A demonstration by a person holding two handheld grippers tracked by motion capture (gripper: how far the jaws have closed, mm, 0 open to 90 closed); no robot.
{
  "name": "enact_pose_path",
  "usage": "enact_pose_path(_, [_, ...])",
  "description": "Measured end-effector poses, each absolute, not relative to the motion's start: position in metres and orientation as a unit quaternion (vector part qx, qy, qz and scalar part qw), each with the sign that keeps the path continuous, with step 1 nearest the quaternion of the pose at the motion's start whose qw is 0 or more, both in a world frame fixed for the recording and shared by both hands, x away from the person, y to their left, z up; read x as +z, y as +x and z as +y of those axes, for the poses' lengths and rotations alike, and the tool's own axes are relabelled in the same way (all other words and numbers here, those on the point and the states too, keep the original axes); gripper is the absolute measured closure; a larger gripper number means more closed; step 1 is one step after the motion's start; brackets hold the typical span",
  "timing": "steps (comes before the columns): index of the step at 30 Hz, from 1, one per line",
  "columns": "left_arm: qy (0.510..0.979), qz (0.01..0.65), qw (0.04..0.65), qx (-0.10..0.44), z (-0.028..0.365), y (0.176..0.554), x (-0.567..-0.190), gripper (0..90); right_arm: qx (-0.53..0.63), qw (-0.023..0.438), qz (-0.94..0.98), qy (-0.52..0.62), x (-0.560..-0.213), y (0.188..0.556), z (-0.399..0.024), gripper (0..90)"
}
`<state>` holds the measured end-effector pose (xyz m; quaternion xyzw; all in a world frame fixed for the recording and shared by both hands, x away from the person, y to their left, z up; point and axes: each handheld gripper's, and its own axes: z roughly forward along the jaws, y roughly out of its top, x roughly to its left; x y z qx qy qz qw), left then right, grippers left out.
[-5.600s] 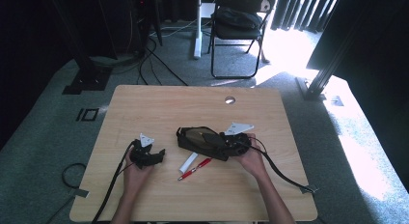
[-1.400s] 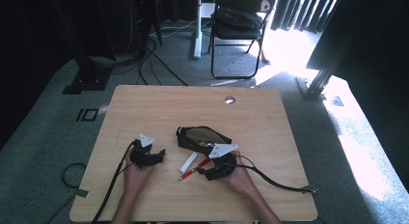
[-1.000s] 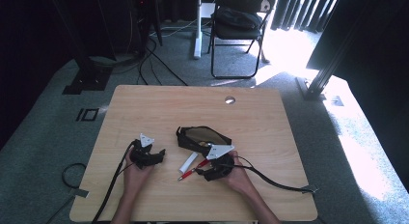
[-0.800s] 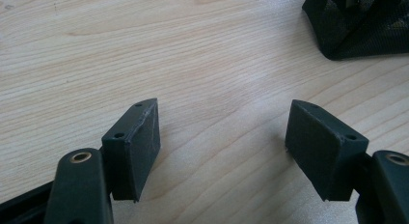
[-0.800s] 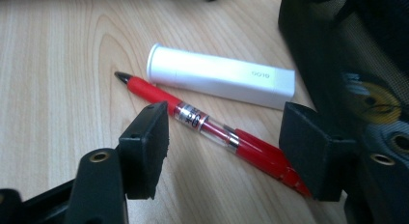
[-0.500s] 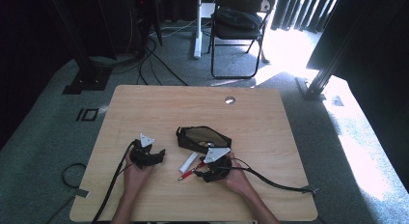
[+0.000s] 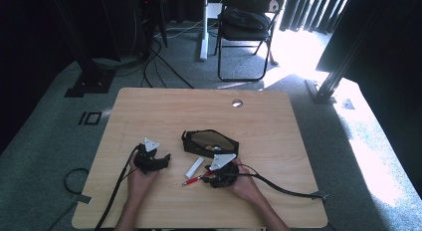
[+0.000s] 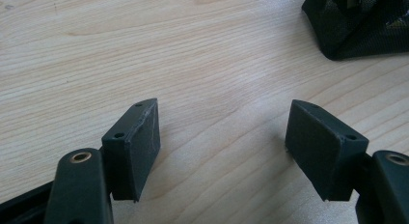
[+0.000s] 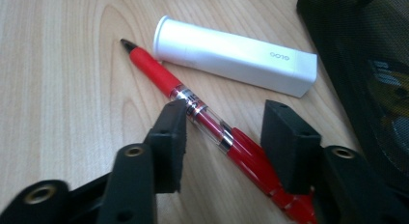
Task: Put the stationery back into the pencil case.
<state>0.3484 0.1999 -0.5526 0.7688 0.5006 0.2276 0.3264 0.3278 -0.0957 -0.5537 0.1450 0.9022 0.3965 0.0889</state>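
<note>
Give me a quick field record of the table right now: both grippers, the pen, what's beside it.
right gripper: low over the table, jaws have just been closing, pads either side of the red pen, a gap visible on at least one side
red pen: lying flat on the wooden table, tip pointing away from the gripper
white tube: lying just beyond the pen, close to its tip end
black mesh pouch: open, behind the pen and tube
left gripper: open over bare wood, nothing between the jaws
</note>
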Motion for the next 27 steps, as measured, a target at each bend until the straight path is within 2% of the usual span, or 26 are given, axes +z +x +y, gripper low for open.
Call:
enact_pose_path(10, [0.769,0.5,0.326,0.228,0.2,0.348,-0.553,28.7,0.377,0.086,0.913,0.13,-0.549,0.319,-0.099,70.4])
enact_pose_path(18, [0.769,0.501,0.326,0.228,0.2,0.348,-0.553,28.7,0.37,0.067,0.917,0.132,-0.548,0.318,-0.108,75.2])
enact_pose_path(27, [0.769,0.501,0.326,0.228,0.2,0.348,-0.553,28.7,0.349,0.073,0.925,0.133,-0.544,0.313,-0.113,76.8])
